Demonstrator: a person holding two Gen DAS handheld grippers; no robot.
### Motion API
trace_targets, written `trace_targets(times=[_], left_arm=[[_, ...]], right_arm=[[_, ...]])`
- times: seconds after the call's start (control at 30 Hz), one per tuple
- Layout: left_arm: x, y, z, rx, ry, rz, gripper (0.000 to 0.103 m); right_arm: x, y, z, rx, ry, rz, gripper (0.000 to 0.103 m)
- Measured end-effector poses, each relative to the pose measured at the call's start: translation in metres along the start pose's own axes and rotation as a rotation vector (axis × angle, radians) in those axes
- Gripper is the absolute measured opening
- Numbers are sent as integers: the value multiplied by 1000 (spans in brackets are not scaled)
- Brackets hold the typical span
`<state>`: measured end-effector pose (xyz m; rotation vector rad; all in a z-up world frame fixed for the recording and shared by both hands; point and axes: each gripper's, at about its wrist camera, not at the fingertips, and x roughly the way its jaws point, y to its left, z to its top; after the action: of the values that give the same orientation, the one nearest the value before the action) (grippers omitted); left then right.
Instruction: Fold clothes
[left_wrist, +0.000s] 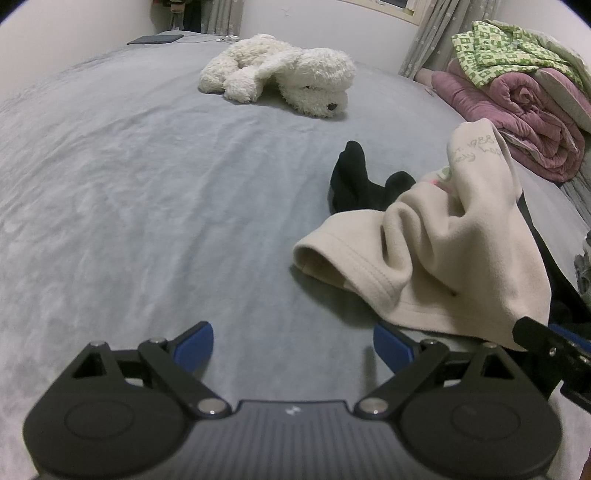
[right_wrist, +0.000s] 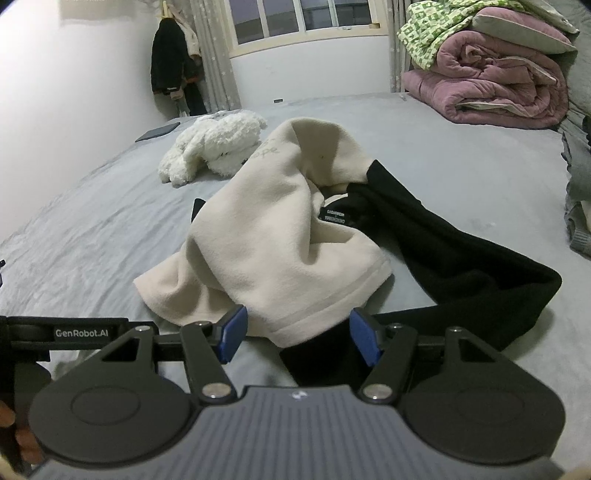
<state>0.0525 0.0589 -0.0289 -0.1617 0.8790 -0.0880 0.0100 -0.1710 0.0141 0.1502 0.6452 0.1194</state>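
Two grippers, both spread wide, neither holding anything. Right gripper sits low over the bed, jaws straddling the near hem of the cream top; whether a pad touches the fabric is unclear. Left gripper hovers over bare sheet, its right pad just beside the same top's lower edge.

Cream top is crumpled in a heap, one sleeve or hem opening gaping toward the left gripper. Black garment lies tangled under and behind it, a long strip trailing to the right and more poking out on the far side. Plush dog lies further up the bed, well apart. Rolled pink quilt with a green print cloth on top sits at the far right.

Step in hand, likely: grab the cream top to pull it free and spread it flat before folding. To do it well: pinch only the cream hem, not the black layer beneath, since they overlap right at the right jaws. Take two separate points along the hem, one per gripper, lift clear of the black piece, then lay it out on the open sheet to the left. Fleece looks thick, so close fully for a firm bite.
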Motion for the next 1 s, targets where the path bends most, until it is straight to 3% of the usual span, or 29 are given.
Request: trace_targets(times=[1.0], left_arm=[[0, 0, 1, -5, 1, -3, 94]], right_arm=[[1, 0, -1, -6, -5, -6, 66]])
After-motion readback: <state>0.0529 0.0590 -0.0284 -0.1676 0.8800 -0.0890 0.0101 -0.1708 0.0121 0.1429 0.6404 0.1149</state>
